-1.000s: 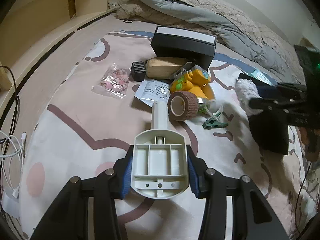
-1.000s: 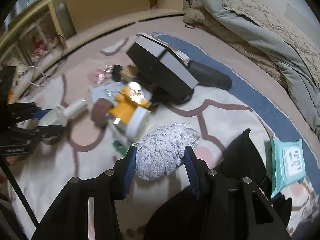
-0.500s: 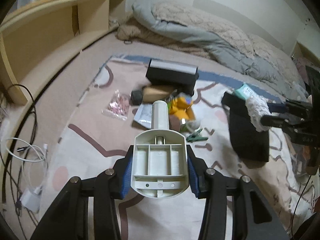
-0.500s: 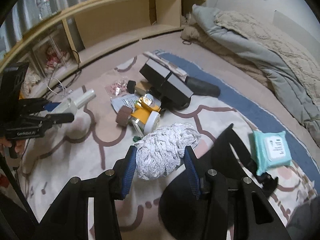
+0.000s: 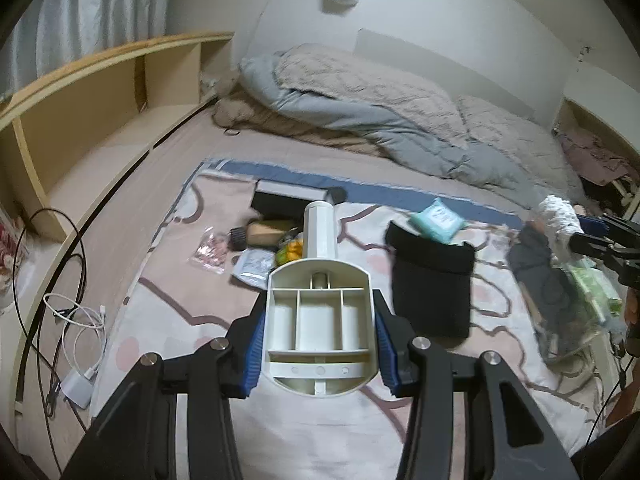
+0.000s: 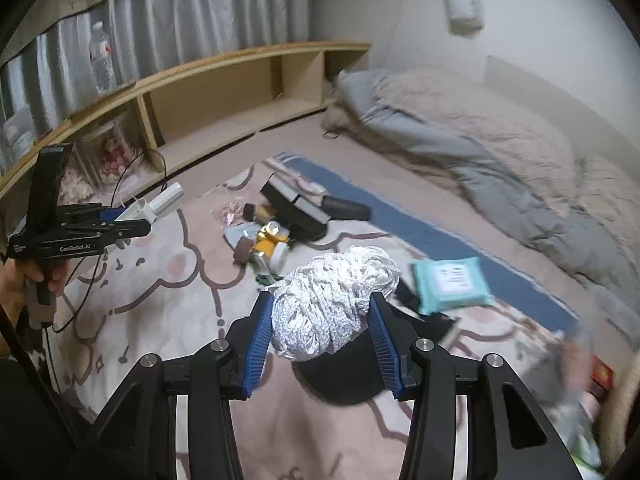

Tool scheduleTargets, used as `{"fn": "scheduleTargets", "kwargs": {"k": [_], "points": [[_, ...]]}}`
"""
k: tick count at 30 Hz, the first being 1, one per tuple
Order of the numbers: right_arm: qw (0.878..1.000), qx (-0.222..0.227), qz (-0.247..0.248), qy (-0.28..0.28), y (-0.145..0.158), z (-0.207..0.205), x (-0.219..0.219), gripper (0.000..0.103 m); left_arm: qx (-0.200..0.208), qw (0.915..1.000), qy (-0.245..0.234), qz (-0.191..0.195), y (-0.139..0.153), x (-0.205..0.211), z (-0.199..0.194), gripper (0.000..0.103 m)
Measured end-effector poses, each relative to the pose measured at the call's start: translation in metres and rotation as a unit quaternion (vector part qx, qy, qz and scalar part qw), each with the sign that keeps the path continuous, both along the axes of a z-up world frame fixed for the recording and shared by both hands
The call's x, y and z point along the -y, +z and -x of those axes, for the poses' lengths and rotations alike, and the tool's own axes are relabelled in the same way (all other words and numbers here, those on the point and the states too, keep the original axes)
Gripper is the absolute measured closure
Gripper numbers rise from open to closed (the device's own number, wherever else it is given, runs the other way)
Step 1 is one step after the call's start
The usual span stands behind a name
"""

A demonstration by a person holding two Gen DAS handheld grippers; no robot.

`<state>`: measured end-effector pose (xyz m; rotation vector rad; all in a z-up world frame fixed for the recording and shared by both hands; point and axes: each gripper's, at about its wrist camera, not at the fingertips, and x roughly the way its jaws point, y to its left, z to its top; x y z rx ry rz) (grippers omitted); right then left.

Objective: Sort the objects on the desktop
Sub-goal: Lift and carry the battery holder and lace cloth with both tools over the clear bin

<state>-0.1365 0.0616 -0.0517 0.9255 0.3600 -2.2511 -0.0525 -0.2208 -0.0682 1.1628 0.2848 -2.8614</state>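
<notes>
My left gripper (image 5: 319, 350) is shut on a white plastic tool head (image 5: 319, 328) with a round tube sticking forward, held high above the patterned blanket (image 5: 168, 320). My right gripper (image 6: 321, 326) is shut on a bundle of white string, a mop head (image 6: 332, 300), also lifted well above the bed. In the right wrist view the left gripper (image 6: 132, 222) shows at the far left with the white tool (image 6: 160, 202) in it. The right gripper with the mop head (image 5: 560, 220) appears at the right edge of the left wrist view.
On the blanket lie a black box (image 6: 292, 208), a yellow toy (image 6: 270, 242), a brown tape roll (image 6: 243, 252), a pink packet (image 5: 210, 250), a teal wipes pack (image 6: 450, 284) and a black pouch (image 5: 432, 284). A wooden shelf (image 5: 92, 120), cables (image 5: 76, 320) and a bunched duvet (image 5: 380, 120) surround them.
Both grippers have risen well above the bed with their loads, so the clutter now looks smaller and farther. The right gripper has also swung sideways. Neither grip has changed.
</notes>
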Motion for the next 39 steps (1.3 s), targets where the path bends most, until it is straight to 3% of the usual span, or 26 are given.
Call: {"fn": "scheduleTargets", "kwargs": {"k": [6, 17, 29, 39], "points": [[0.998, -0.027, 0.018, -0.045, 0.033, -0.035, -0.058, 0.055, -0.022, 0.9993, -0.031, 0.004, 0.030, -0.038, -0.008, 0.057], [0.991, -0.056, 0.053, -0.113, 0.058, -0.080, -0.149, 0.055, -0.056, 0.9942, -0.092, 0.002, 0.080, -0.119, -0.007, 0.057], [0.973, -0.058, 0.093, -0.204, 0.055, -0.092, -0.250, 0.055, -0.063, 0.9830, -0.172, -0.007, 0.102, -0.229, 0.029, 0.057], [0.962, -0.049, 0.122, -0.241, 0.042, -0.087, -0.298, 0.055, -0.065, 0.9752, -0.208, -0.040, 0.106, -0.320, 0.069, 0.057]]}}
